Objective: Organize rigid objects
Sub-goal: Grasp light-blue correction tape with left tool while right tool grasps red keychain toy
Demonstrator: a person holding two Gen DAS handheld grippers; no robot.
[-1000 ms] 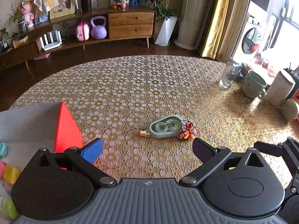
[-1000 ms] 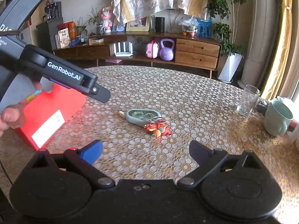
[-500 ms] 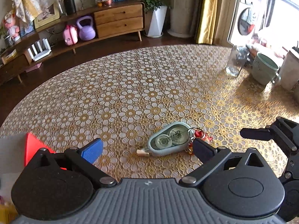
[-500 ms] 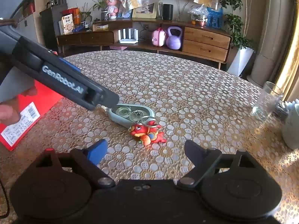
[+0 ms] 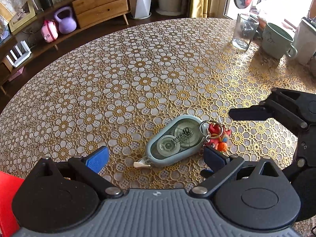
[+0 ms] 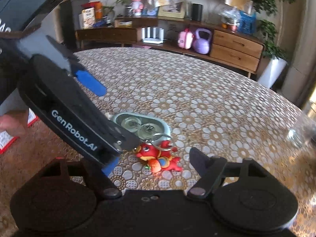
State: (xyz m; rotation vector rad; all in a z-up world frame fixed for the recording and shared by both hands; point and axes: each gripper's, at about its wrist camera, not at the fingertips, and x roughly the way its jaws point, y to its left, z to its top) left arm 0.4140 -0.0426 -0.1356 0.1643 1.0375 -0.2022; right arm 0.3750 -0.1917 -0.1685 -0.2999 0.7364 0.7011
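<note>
L gripper (image 5: pixel 156 158) stood wide, both blue pads clear of everything, w/ the correction tape dispenser (image 5: pixel 175 140) lying on the table between them. Its R pad sat just beside the dispenser's fat end and the key ring; touching or not, can't tell. R gripper (image 6: pixel 152 163) had its jaws closing, w/ the red keychain figure (image 6: pixel 158 156) between them, pads not yet pressing. In the R wrist view the L gripper's black finger crossed right over the R one's blue pad.

Where things were: dispenser flat on the lace tablecloth (image 5: pixel 138 75), near the table's near edge; the figure touching its fat end via the ring. A glass (image 5: pixel 244 32) and green mug (image 5: pixel 276 39) stood well apart at the far side, and a red box (image 5: pixel 6 197) at the L edge.

Risks, as I judge them:
- 2 grippers crowded 1 small spot. Fingers could knock together, esp. w/ the R one closing under the L finger.
- Dispenser and figure looked linked by the ring. Lift 1 and the other prob. drags or swings along.
- The dispenser is smooth, rounded plastic; a grip on the tapering part could squirt it out.
- Lace cloth could snag the tip or the ring.

Orientation: in the L wrist view the dispenser's long axis ran diagonally, from the white tip at lower L up to the rounded end at upper R. Tip pointed toward the L gripper's blue pad (image 5: pixel 97 159), window face up.
</note>
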